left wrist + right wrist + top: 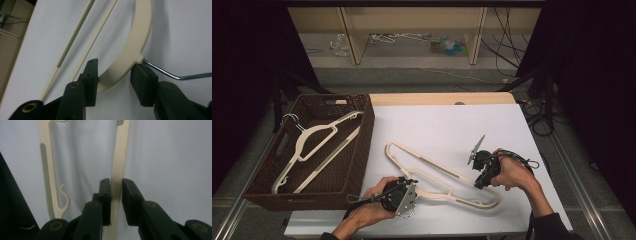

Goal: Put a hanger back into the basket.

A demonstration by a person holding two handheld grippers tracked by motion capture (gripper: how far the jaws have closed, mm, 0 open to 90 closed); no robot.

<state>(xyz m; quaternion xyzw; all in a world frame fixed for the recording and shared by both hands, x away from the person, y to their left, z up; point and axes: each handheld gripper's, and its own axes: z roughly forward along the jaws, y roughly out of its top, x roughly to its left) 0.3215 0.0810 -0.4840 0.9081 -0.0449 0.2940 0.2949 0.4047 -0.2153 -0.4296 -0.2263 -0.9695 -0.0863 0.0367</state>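
A cream hanger (447,180) is held flat on the white table (452,125) by both tongs. The right tongs (116,185) are clamped on its straight bar, with the toothed bar (45,180) seen off to one side. The left tongs (113,72) straddle the curved neck beside the wire hook (172,75), their jaws partly closed; contact with both pads cannot be told. Another hanger (312,145) lies in a brown basket (362,145) beyond the left tongs.

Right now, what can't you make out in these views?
- Hanger hook: high view, under the left gripper; left gripper view, wire cut off by the right edge.
- Right gripper fingers: high view, hidden by its body and hand.
- Basket floor: high view, too dark.
- Shelf clutter: high view, too small.
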